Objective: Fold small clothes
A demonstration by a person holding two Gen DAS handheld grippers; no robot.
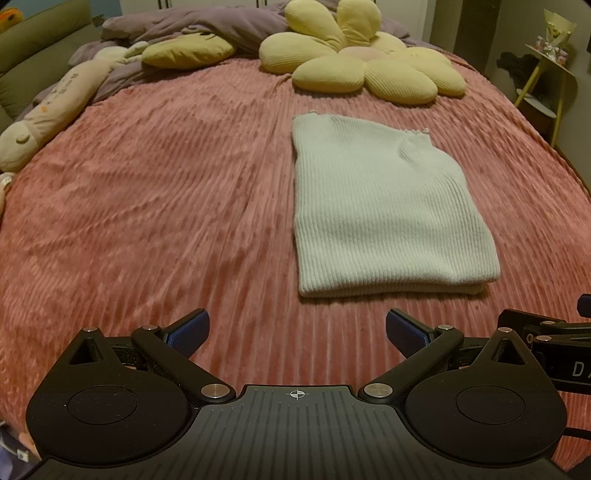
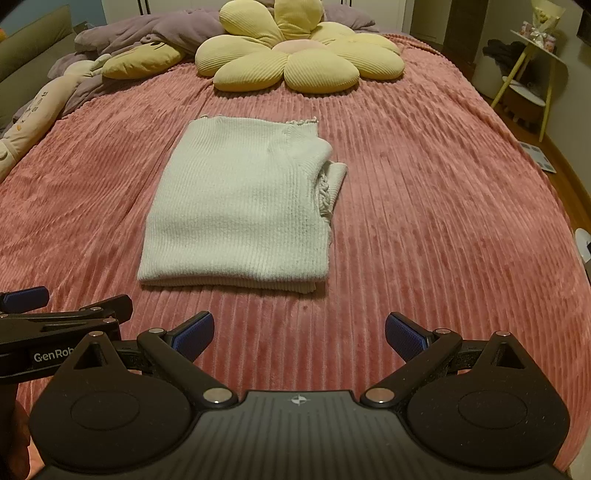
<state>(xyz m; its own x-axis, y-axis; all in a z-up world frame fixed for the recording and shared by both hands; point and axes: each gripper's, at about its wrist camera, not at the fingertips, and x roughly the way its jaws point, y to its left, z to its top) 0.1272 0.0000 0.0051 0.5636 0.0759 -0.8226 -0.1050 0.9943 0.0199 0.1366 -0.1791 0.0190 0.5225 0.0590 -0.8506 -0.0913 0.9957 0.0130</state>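
Note:
A white ribbed knit garment (image 1: 384, 206) lies folded into a rectangle on the pink ribbed bedspread (image 1: 166, 206). In the right wrist view the garment (image 2: 240, 210) shows a tucked sleeve edge sticking out on its right side. My left gripper (image 1: 297, 332) is open and empty, held above the bedspread just short of the garment's near edge and to its left. My right gripper (image 2: 299, 332) is open and empty, held just short of the garment's near right corner. Each gripper shows at the edge of the other's view.
A yellow flower-shaped cushion (image 2: 295, 55) and a yellow pillow (image 1: 188, 51) lie at the head of the bed with a purple duvet (image 1: 192, 26). A long plush toy (image 1: 48, 110) lies along the left edge. A yellow side table (image 2: 535, 74) stands right of the bed.

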